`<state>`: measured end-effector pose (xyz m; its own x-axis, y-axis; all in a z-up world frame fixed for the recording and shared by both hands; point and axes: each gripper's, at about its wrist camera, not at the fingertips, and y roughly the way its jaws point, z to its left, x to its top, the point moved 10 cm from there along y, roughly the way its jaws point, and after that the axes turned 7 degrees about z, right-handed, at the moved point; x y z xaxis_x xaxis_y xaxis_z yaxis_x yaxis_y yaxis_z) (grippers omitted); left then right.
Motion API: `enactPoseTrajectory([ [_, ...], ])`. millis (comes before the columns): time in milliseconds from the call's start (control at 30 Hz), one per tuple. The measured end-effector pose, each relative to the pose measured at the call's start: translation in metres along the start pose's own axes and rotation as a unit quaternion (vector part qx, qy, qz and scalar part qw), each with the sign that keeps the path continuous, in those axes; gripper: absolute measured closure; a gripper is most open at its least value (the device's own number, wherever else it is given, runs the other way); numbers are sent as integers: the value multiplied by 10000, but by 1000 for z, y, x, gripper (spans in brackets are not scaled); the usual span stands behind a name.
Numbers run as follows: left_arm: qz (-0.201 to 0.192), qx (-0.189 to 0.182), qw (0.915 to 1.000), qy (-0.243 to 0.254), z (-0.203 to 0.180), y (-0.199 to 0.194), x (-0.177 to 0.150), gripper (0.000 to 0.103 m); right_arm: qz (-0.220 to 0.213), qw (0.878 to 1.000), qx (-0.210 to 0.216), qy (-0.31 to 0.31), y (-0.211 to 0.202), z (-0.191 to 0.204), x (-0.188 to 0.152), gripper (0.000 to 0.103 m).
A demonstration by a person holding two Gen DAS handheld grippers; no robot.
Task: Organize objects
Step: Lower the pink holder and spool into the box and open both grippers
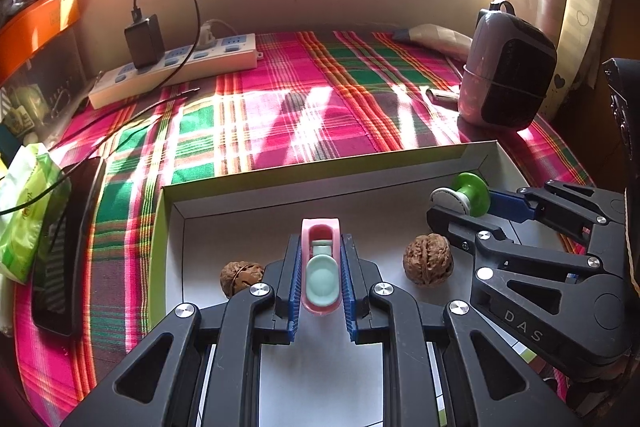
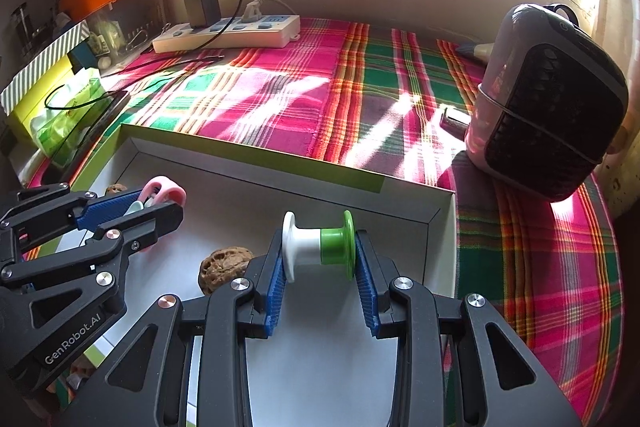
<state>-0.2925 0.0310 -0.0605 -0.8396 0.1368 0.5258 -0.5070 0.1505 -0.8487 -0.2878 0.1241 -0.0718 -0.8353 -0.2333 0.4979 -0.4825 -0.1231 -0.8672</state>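
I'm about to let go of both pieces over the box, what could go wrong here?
The green and white spool is held by its round end flanges, so it may roll toward the walnut. The pink clip sits between two walnuts and could knock one. The right gripper hangs near the box wall.

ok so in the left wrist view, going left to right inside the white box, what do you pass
small walnut → pink and mint clip clamped in the left gripper → bigger walnut → green and white spool held by the right gripper
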Motion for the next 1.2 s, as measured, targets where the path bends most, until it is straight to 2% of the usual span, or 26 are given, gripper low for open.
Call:
enactPoseTrajectory([
  [767,158,6,9999,-6,-2,7,-4,86,59,10000,-48,44,1,-1,-1,69],
  [1133,124,4,9999,-25,-1,1,-8,77,-38,9999,-75,57,-8,2,-1,69],
  [1200,108,13,9999,-40,-1,-2,-9,76,-64,9999,-57,85,-10,2,-2,66],
])
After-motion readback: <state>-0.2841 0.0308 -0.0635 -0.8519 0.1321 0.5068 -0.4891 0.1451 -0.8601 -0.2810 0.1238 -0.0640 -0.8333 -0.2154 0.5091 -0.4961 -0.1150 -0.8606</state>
